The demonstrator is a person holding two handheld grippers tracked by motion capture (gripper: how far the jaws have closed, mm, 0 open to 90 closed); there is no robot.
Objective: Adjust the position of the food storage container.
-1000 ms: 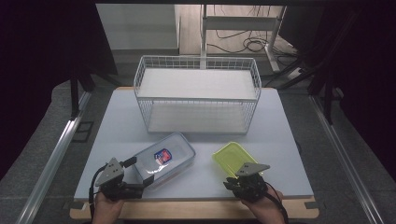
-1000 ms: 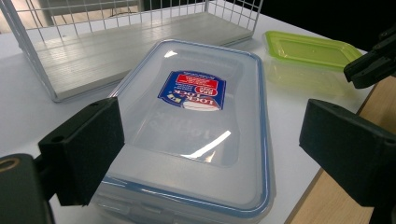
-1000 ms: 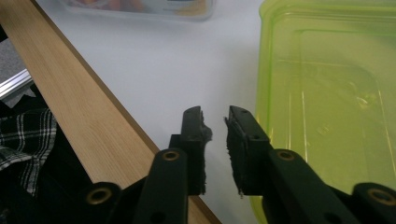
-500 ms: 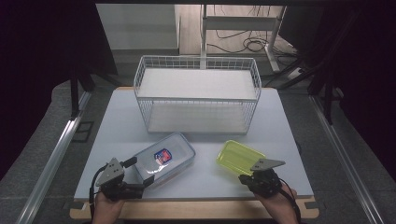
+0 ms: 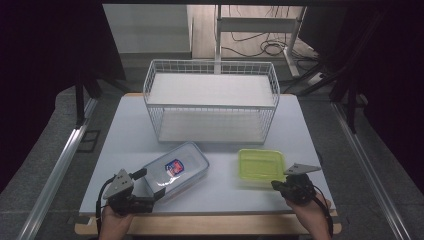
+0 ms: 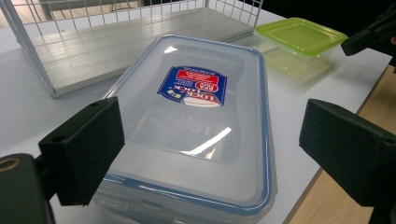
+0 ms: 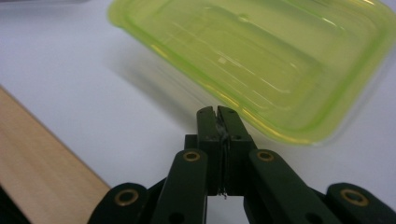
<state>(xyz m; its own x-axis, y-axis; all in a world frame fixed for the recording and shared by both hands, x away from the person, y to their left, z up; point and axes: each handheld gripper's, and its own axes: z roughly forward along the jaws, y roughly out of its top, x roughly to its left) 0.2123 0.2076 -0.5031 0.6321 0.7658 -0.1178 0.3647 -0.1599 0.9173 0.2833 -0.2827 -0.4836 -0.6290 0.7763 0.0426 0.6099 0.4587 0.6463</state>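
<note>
A clear lidded container (image 5: 172,170) with a red-and-blue label lies at the front left of the table. My left gripper (image 5: 151,183) stands open around its near end; in the left gripper view the container (image 6: 201,126) lies between the wide-apart jaws of that gripper (image 6: 217,151). A lime-green container (image 5: 261,164) sits at the front right. My right gripper (image 5: 278,185) is at its near right corner. Its jaws have just been closing and now meet on the rim of the green container (image 7: 261,51), as the right gripper view (image 7: 216,112) shows.
A white wire basket (image 5: 210,106) stands at the back middle of the pale table (image 5: 125,135), its wires (image 6: 28,42) close behind the clear container. A wooden strip (image 5: 210,222) runs along the table's near edge. Dark floor and cables lie beyond.
My right gripper has moved to the right along the front edge. The green container has shifted right with it and turned square to the table. The left gripper has kept still.
</note>
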